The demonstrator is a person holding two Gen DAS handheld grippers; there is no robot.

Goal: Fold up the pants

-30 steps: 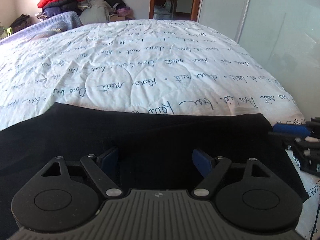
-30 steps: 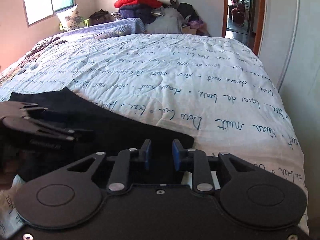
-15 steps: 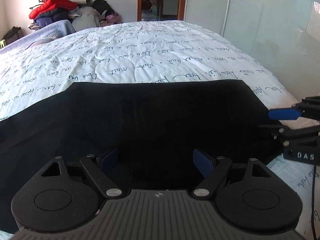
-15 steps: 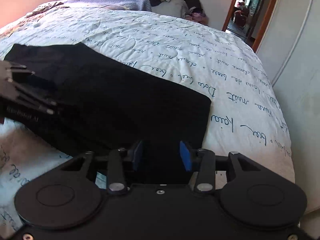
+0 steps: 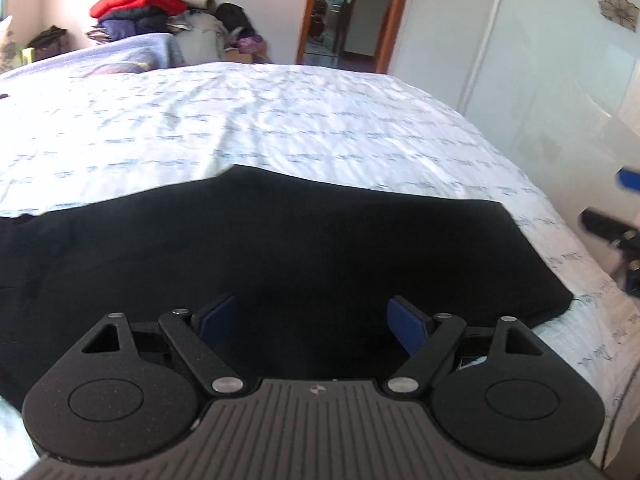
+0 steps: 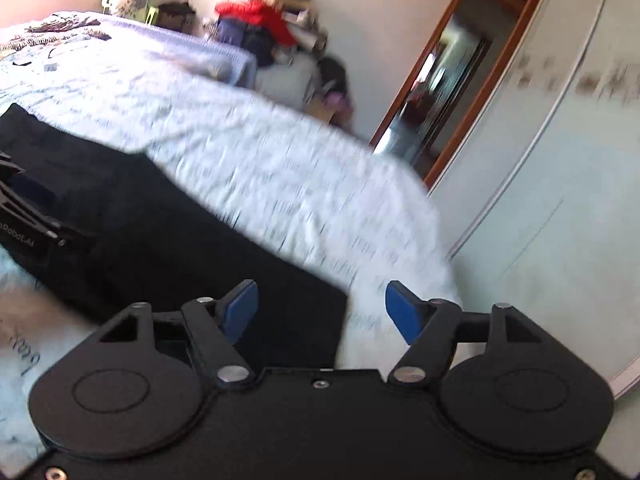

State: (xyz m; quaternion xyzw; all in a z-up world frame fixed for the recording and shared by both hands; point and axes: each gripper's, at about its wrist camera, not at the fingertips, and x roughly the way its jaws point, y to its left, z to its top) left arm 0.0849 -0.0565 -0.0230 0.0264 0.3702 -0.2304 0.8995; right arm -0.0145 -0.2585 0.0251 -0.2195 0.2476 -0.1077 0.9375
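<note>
The black pants [image 5: 280, 248] lie flat and folded on the white quilt, near the bed's front edge; they also show in the right wrist view [image 6: 168, 240]. My left gripper [image 5: 314, 320] is open and empty, above the near part of the pants. My right gripper [image 6: 322, 308] is open and empty, raised above the pants' right end and the quilt edge. The right gripper's tip shows at the far right of the left wrist view [image 5: 616, 216]. The left gripper shows at the left edge of the right wrist view [image 6: 28, 216].
The bed with the white quilt with blue handwriting [image 5: 280, 120] fills the room's middle. A heap of clothes [image 5: 148, 8] stands at the far end. A doorway [image 5: 348, 16] and white wardrobe doors [image 5: 540, 92] are on the right, close to the bed.
My right gripper has opened wide, let go of the pants' edge and lifted away to the right. My left gripper has stayed open and pulled back and up a little.
</note>
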